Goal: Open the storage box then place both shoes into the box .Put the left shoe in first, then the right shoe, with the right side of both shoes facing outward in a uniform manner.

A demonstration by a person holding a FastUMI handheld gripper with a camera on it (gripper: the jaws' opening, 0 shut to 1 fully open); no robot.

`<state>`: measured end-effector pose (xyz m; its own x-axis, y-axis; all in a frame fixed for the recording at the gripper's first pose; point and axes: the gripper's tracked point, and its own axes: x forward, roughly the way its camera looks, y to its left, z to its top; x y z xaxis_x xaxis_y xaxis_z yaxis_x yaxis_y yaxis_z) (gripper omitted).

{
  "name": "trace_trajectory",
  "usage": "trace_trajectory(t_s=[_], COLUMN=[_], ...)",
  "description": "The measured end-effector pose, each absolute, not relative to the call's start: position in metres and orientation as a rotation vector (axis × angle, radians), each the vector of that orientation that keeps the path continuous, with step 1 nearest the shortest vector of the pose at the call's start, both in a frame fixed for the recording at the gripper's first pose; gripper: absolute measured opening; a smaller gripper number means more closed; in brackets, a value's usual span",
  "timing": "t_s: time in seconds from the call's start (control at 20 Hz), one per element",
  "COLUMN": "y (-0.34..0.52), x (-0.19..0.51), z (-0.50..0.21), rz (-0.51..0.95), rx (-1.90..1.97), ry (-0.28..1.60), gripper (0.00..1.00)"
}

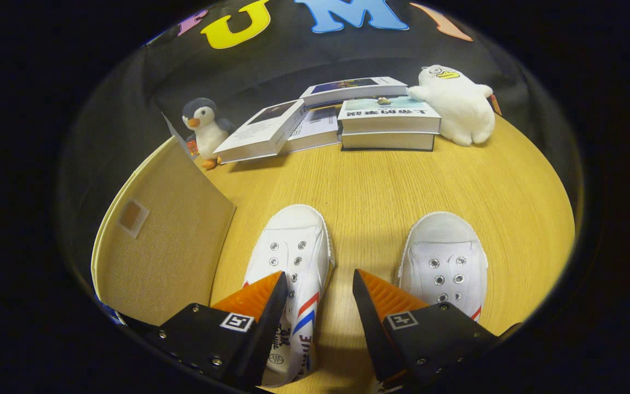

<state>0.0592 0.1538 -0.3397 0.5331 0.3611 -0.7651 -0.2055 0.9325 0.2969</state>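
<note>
Claw (319,280) spread above canvas shoes (293,257), woven box flap (167,241) (tan) alongside

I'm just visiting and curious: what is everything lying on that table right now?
Shoes: 2, white; left shoe with red and blue stripes runs between the fingers, right shoe just ahead of the right finger.
Storage box: 1, beige fabric, beside the left shoe.
Books: about 5, mostly white, stacked and leaning beyond the shoes.
Penguin toy: 1, grey and white, standing behind the box.
Plush toy: 1, white, leaning on the books.
Table: 1, light wood.
Gripper: 1, fingers open, hovering over the left shoe.
</note>
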Motion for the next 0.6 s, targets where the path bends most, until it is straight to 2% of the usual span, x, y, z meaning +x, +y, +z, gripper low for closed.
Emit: trace_trajectory(t_s=[0.1, 0.2, 0.3, 0.4, 0.45, 0.5, 0.6], y=[0.157, 0.161, 0.164, 0.165, 0.164, 0.161, 0.163], x=[0.058, 0.057, 0.056, 0.053, 0.056, 0.051, 0.058], z=[-0.34, -0.342, -0.341, -0.345, -0.346, -0.339, -0.349], rz=[0.358, 0.352, 0.357, 0.341, 0.33, 0.329, 0.305], rx=[0.198, 0.218, 0.244, 0.256, 0.258, 0.267, 0.275], ry=[0.963, 0.975, 0.987, 1.015, 1.02, 1.03, 1.051], gripper=[0.73, 0.54, 0.55, 0.33, 0.33, 0.26, 0.26])
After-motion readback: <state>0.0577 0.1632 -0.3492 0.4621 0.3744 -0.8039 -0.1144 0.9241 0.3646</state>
